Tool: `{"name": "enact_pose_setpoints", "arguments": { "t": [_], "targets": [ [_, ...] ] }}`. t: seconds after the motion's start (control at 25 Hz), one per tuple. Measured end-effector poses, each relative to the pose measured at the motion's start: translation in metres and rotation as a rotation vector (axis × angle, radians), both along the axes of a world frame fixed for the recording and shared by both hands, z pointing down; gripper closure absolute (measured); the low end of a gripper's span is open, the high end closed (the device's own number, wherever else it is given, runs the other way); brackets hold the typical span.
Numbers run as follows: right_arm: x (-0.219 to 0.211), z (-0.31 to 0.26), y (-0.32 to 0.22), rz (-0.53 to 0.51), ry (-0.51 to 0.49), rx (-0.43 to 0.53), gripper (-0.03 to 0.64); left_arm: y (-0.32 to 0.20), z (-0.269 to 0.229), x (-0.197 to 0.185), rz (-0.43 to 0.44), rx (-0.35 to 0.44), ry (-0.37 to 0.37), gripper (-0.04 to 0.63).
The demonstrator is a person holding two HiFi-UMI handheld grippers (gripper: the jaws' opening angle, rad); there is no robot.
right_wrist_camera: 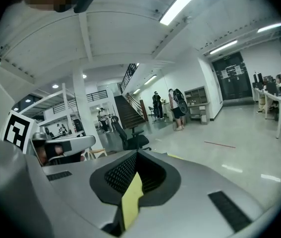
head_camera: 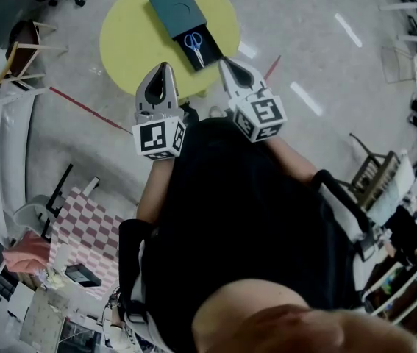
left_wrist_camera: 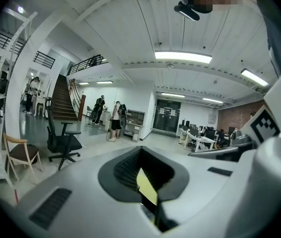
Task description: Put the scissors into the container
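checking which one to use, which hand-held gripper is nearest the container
The right hand-held gripper: in the head view its tip almost meets the near corner of the container, beside the scissors; the left hand-held gripper has bare table before it.

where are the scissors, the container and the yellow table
scissors (head_camera: 195, 47), head view, where the blue handles meet the blades
container (head_camera: 173, 6), head view, on its teal cover
yellow table (head_camera: 129, 43), head view, bare top left of the container
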State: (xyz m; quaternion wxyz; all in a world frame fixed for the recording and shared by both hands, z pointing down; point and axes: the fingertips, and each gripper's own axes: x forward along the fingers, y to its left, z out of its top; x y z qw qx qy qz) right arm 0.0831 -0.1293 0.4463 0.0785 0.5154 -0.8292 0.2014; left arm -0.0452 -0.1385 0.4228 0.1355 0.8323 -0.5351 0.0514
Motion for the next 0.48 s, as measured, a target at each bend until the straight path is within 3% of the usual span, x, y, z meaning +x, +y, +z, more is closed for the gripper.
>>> {"name": "enact_pose_setpoints", "arguments": {
  "t": [0.48],
  "targets": [
    [-0.0011,-0.0088,0.0093,-0.014,0.027,0.008,0.619,0.0069,-0.0001,0.0029,-0.001,0.008,-0.014,0.609]
  ]
}}
